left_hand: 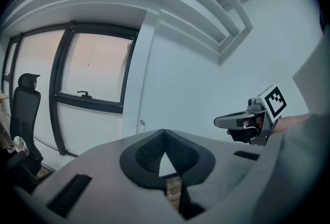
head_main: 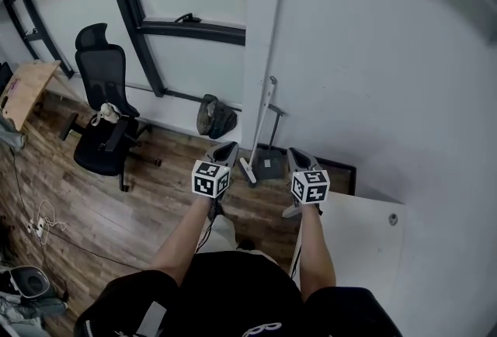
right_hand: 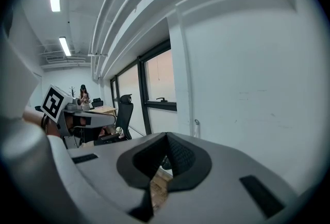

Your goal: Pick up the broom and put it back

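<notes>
**Asker:** Since you hold both tools out in front of you, how do their jaws stand?

**Me:** My left gripper (head_main: 231, 147) has its jaws pressed together, with nothing between them. My right gripper (head_main: 294, 152) is the same, its pads meeting at the tips and holding nothing.

**Asker:** And where is the broom?

**Me:** The broom (head_main: 261, 126) stands at twelve o'clock, beyond and between my two grippers. Its pale handle leans against the corner of the white wall (head_main: 373, 56), and its head rests on the wooden floor (head_main: 155, 196) just beside a dark dustpan (head_main: 273, 167). Neither gripper touches it.

**Asker:** What else is around you?

**Me:** A black office chair (head_main: 101, 133) sits at ten o'clock, well apart from the broom. A dark bag (head_main: 215, 116) lies at eleven o'clock under the window (head_main: 190, 26), near the broom's head. A white table (head_main: 365, 242) is at four o'clock, just beside my right arm.
</notes>
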A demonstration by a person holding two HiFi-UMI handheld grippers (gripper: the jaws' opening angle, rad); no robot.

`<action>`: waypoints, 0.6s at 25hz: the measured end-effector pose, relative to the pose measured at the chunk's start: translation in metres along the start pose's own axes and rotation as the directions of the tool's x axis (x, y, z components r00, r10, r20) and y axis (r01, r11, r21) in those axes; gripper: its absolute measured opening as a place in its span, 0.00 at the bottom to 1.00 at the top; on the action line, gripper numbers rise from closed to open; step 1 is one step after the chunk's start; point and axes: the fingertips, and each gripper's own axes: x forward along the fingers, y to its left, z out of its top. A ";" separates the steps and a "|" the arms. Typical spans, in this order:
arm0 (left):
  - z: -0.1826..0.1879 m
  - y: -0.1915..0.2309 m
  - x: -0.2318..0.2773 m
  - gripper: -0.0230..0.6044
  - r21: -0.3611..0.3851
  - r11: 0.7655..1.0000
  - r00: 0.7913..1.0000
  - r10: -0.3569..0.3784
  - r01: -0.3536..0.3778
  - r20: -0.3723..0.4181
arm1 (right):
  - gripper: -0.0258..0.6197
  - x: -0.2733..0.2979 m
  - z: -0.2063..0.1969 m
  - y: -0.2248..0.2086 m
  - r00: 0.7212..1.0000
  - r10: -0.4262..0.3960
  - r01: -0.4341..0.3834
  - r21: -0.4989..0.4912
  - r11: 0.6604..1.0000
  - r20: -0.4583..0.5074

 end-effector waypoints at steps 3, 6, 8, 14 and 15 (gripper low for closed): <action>-0.001 0.001 -0.008 0.06 0.004 1.000 1.000 0.007 -0.007 0.002 | 0.08 -0.003 0.000 0.008 1.000 0.003 -0.003 -0.007 1.000 0.000; -0.001 0.002 -0.011 0.06 0.005 1.000 1.000 0.009 -0.009 0.005 | 0.08 -0.003 -0.003 0.018 1.000 0.016 -0.016 -0.031 0.999 -0.007; -0.002 0.002 -0.012 0.07 0.001 1.000 1.000 0.008 -0.008 0.007 | 0.08 -0.003 -0.004 0.023 1.000 0.023 -0.023 -0.038 0.999 -0.009; -0.004 -0.002 -0.020 0.06 0.000 1.000 1.000 0.000 0.000 0.005 | 0.08 -0.011 -0.005 0.032 1.000 0.021 -0.021 -0.029 0.999 0.001; -0.005 -0.002 -0.021 0.06 -0.001 1.000 1.000 0.000 0.000 0.005 | 0.08 -0.012 -0.006 0.032 1.000 0.020 -0.020 -0.029 0.999 0.003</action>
